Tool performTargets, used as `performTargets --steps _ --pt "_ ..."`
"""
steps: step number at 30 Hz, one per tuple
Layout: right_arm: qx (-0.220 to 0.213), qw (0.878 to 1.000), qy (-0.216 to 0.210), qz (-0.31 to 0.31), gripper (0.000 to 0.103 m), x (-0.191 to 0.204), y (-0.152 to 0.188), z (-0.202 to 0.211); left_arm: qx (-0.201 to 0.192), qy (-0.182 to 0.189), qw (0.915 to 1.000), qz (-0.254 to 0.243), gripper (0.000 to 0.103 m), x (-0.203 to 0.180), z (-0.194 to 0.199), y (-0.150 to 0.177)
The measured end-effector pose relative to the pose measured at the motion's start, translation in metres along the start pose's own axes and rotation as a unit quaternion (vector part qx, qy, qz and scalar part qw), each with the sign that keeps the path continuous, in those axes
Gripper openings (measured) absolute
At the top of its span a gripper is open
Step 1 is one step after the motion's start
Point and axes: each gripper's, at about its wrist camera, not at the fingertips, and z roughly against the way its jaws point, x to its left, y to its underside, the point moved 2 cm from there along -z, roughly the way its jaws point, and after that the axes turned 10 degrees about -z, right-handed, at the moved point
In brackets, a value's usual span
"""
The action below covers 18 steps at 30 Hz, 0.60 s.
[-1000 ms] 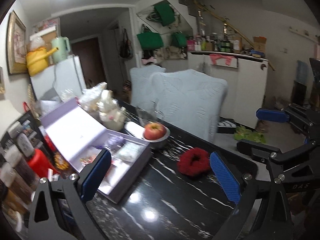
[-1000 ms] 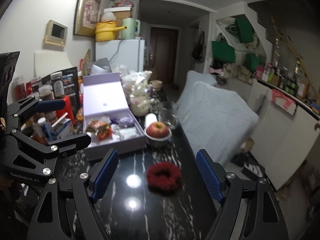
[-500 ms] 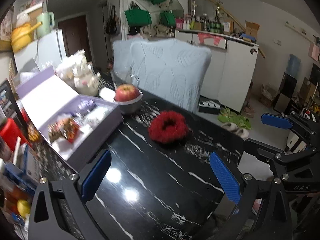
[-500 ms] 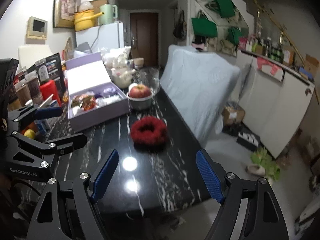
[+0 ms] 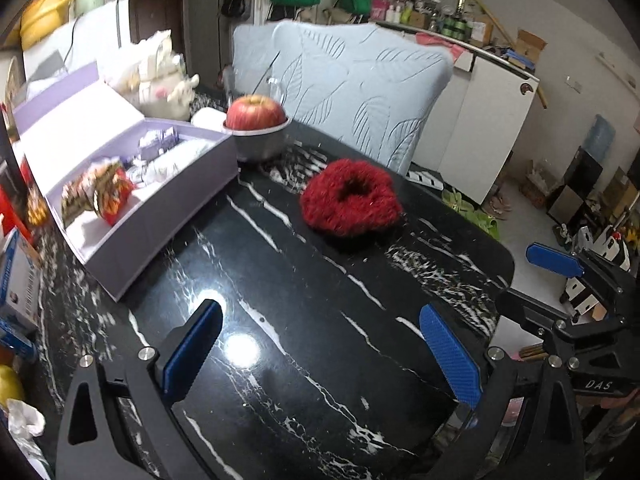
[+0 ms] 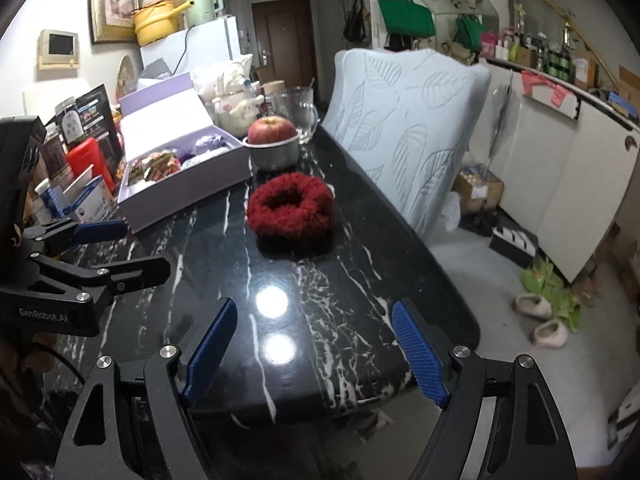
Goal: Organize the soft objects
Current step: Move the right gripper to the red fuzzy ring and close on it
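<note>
Beyond scrunchie (image 6: 291,211), right view alone shows glass mug (image 6: 297,113)

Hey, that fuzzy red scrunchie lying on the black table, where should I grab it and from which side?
Pinch one side of the red scrunchie's ring from above, one finger in the centre hole and one outside. It lies flat on the marble table with the hole facing up. The near side looks easiest, since the purple box and apple bowl sit close behind. Both tools are open.
</note>
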Motion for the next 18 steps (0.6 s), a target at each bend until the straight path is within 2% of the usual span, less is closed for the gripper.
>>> performTargets --steps 4,18 --pt "0.014 1.000 -0.008 -0.012 0.081 -0.009 -0.004 -0.018 0.019 -0.004 0.9998 0.010 0.101 0.007 -0.017 0.000" --pt "0.035 0.999 -0.031 -0.023 0.081 -0.020 -0.037 -0.080 0.032 0.003 0.9992 0.024 0.101 0.030 -0.059 -0.020"
